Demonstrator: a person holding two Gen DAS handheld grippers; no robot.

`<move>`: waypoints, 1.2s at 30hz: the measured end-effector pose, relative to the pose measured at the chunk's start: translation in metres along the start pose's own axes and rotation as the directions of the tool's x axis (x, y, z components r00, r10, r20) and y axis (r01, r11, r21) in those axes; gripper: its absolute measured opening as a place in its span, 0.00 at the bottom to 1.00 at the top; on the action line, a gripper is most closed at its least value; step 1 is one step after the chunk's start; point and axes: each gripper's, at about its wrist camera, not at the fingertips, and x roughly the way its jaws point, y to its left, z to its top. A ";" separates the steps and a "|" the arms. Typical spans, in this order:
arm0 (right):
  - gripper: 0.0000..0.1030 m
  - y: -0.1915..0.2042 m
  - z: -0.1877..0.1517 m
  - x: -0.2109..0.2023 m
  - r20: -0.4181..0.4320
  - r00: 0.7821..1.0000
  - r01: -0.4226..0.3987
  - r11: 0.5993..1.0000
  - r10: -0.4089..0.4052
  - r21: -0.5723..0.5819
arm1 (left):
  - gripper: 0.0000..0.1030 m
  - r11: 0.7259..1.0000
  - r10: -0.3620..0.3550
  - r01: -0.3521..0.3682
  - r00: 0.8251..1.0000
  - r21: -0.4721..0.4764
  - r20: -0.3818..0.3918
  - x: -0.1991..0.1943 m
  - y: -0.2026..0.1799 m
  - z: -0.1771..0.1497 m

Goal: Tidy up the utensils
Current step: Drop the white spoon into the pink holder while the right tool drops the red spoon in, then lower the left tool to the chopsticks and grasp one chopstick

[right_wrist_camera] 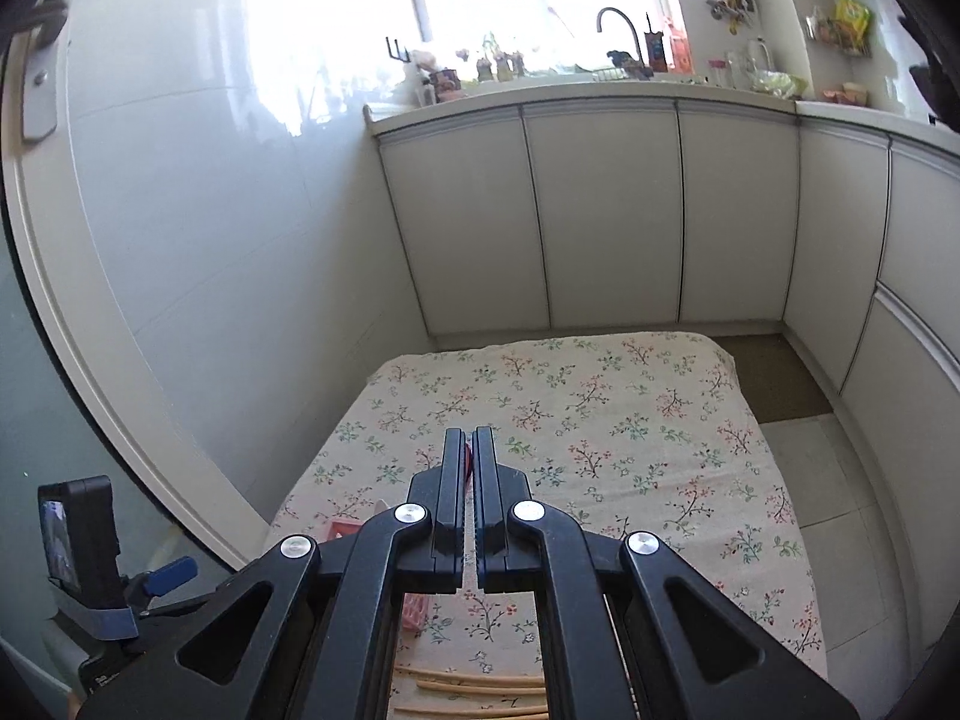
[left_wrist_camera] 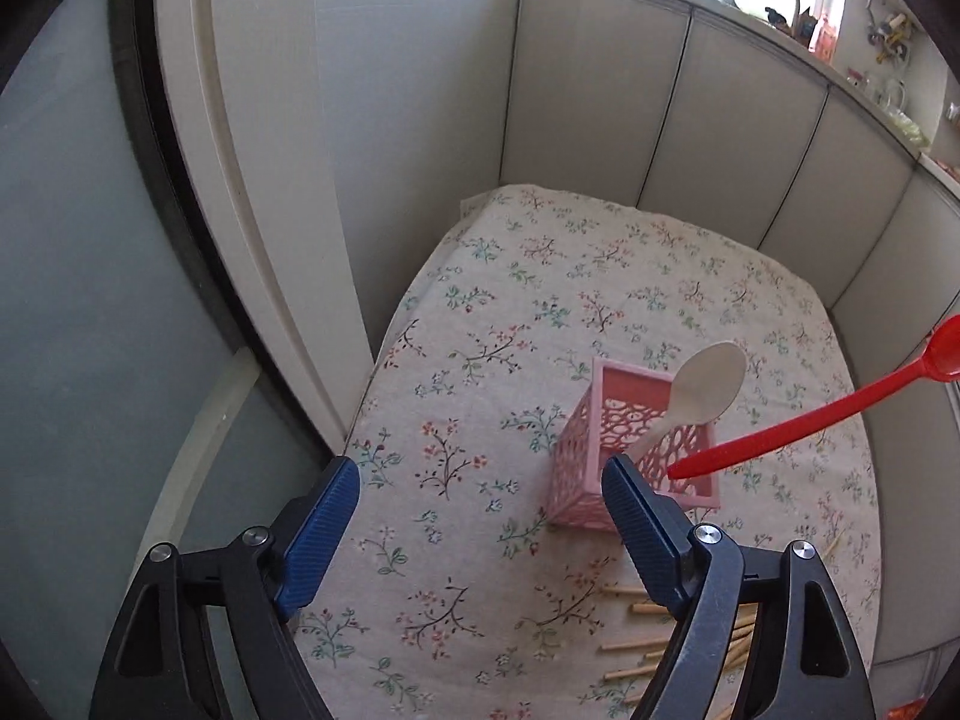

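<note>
A pink perforated basket stands on the floral tablecloth, with a pale wooden spoon leaning in it, bowl up. My left gripper hangs open above the cloth with nothing between its blue pads; its right pad sits just in front of the basket. A red plastic spoon reaches in from the right, its handle tip over the basket's near corner. My right gripper is shut on that red spoon, of which only a red sliver shows between the fingers.
Several wooden chopsticks lie loose on the cloth near the front edge, also under the right gripper as chopsticks. White cabinet doors close off the far side and right. A white wall runs along the left.
</note>
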 end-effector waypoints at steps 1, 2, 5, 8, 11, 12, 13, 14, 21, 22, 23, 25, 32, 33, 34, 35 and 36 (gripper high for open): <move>0.02 0.008 -0.002 0.004 -0.001 1.000 0.016 1.000 -0.016 -0.025 | 0.82 1.000 -0.003 0.003 1.000 0.003 -0.004 0.001 0.000 0.001; 0.02 0.014 -0.005 0.009 -0.005 1.000 0.027 0.999 -0.028 -0.045 | 0.82 1.000 -0.005 0.005 1.000 0.002 -0.009 0.002 0.000 0.001; 0.02 0.027 -0.011 0.024 -0.016 0.998 0.061 0.995 -0.063 -0.084 | 0.82 1.000 -0.015 0.015 1.000 0.022 -0.024 0.006 -0.004 0.003; 0.02 0.034 -0.017 0.039 -0.028 0.995 0.090 0.990 -0.094 -0.111 | 0.82 0.998 -0.016 0.018 0.999 0.052 -0.032 0.008 -0.009 0.002; 0.02 0.034 -0.020 0.049 -0.047 0.994 0.089 0.990 -0.094 -0.111 | 0.82 0.997 -0.018 0.020 0.999 0.074 -0.031 0.007 -0.013 0.001; 0.02 0.034 -0.020 0.051 -0.058 0.995 0.076 0.992 -0.082 -0.104 | 0.82 0.997 -0.017 0.019 0.999 0.077 -0.028 0.006 -0.013 0.000; 0.03 0.033 -0.020 0.053 -0.069 0.996 0.048 0.995 -0.055 -0.091 | 0.82 0.997 -0.016 0.018 1.000 0.078 -0.026 0.005 -0.013 0.000; 0.03 0.031 -0.019 0.054 -0.087 0.996 0.016 0.997 -0.023 -0.076 | 0.82 0.997 -0.017 0.019 1.000 0.081 -0.025 0.004 -0.013 0.001; 0.36 0.012 -0.014 0.038 -0.130 0.988 -0.083 0.996 0.085 0.024 | 0.82 0.992 -0.030 0.032 0.999 0.123 -0.018 -0.004 -0.022 -0.002; 0.37 0.008 -0.014 0.032 -0.130 0.988 -0.085 0.996 0.089 0.030 | 0.82 0.990 -0.036 0.038 0.999 0.136 -0.018 -0.006 -0.024 -0.004; 0.37 0.003 -0.014 0.026 -0.132 0.987 -0.086 0.996 0.090 0.037 | 0.82 0.988 -0.041 0.043 0.999 0.148 -0.019 -0.008 -0.026 -0.005; 0.42 -0.010 -0.015 0.017 -0.141 0.986 -0.086 0.995 0.093 0.058 | 0.82 0.983 -0.054 0.057 0.998 0.177 -0.024 -0.012 -0.033 -0.008; 0.52 -0.069 -0.036 -0.004 -0.227 0.972 -0.030 0.989 0.063 0.142 | 0.82 0.945 -0.134 0.152 0.988 0.291 -0.082 -0.024 -0.064 -0.026; 0.53 -0.077 -0.040 -0.005 -0.244 0.968 -0.016 0.988 0.053 0.153 | 0.82 0.939 -0.149 0.172 0.984 0.299 -0.097 -0.024 -0.069 -0.029; 0.53 -0.086 -0.045 -0.006 -0.260 0.964 -0.001 0.986 0.045 0.165 | 0.82 0.934 -0.162 0.189 0.981 0.304 -0.110 -0.024 -0.074 -0.031; 0.53 -0.095 -0.050 -0.008 -0.275 0.961 0.014 0.984 0.037 0.180 | 0.82 0.929 -0.174 0.205 0.977 0.307 -0.125 -0.023 -0.078 -0.034; 0.53 -0.104 -0.055 -0.009 -0.291 0.956 0.029 0.981 0.029 0.194 | 0.82 0.924 -0.187 0.223 0.972 0.312 -0.142 -0.023 -0.083 -0.036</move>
